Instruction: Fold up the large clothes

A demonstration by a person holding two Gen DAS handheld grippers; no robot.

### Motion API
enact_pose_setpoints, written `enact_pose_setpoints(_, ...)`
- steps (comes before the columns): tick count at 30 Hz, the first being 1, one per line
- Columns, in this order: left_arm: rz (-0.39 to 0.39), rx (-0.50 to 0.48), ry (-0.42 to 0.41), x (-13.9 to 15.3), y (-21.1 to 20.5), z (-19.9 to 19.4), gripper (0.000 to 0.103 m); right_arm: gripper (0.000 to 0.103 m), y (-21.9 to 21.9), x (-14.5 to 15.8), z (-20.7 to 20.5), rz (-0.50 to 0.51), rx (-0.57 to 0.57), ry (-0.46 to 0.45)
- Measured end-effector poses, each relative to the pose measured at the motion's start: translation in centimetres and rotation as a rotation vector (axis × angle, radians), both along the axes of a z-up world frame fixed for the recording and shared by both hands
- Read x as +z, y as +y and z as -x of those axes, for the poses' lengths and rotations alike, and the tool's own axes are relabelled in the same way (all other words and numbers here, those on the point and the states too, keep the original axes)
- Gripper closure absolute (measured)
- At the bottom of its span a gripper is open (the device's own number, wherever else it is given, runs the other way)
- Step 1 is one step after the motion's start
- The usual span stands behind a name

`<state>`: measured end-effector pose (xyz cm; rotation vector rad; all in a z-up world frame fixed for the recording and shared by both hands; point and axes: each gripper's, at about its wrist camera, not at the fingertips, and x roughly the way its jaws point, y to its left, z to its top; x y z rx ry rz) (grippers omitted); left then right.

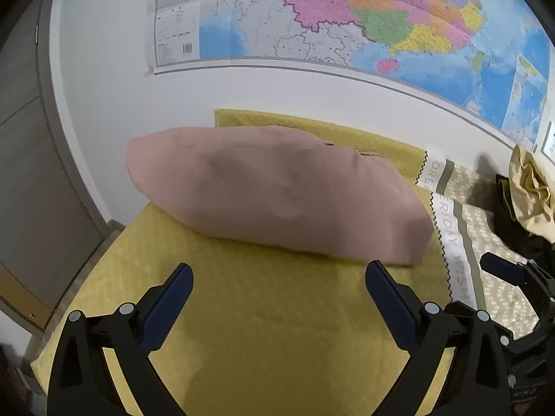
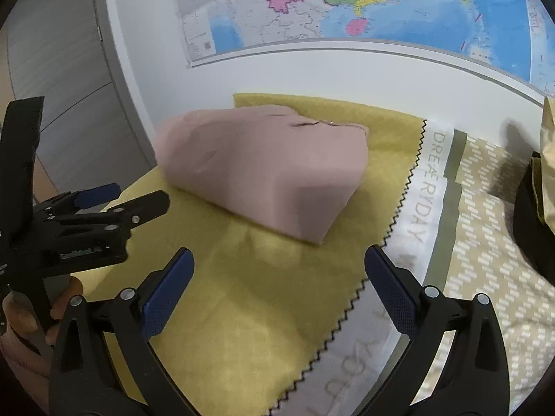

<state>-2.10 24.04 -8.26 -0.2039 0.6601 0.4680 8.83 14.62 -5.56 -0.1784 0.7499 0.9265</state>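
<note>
White wall (image 1: 114, 34) carries a coloured map (image 1: 347, 17); below it a yellow cloth (image 1: 260, 312) covers the surface, beside a patterned sheet (image 2: 485, 225) with printed letters; the pink garment (image 1: 277, 194) lies folded into a thick bundle on the yellow cloth near the wall; left gripper (image 1: 279, 277) and right gripper (image 2: 279, 263) both hang released, jaws wide, nothing between them, short of the bundle; a hand (image 2: 24, 315) grips the left tool's handle.
</note>
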Motion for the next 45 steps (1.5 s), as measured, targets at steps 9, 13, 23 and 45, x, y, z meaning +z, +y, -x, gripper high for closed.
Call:
enact_pose_setpoints(9,0.001,0.025,0.01,-0.2,-1.5,1.5,0.007,0.006,-1.1,-0.2,2.5,0.002,0.019,0.001)
enact_pose_setpoints(13,0.011,0.034,0.01,-0.3,-1.9,2.1,0.007,0.006,-1.6,-0.4,3.0,0.0,0.019,0.007)
enact_pose_setpoints(23,-0.011,0.02,0.004,0.0,-3.7,3.2,0.007,0.006,-3.2,0.1,3.8,-0.016,-0.002,-0.003)
enact_pose_setpoints(45,-0.021,0.021,-0.015,0.3,-5.1,5.6,0.007,0.006,-4.8,0.7,5.3,-0.036,-0.016,-0.008)
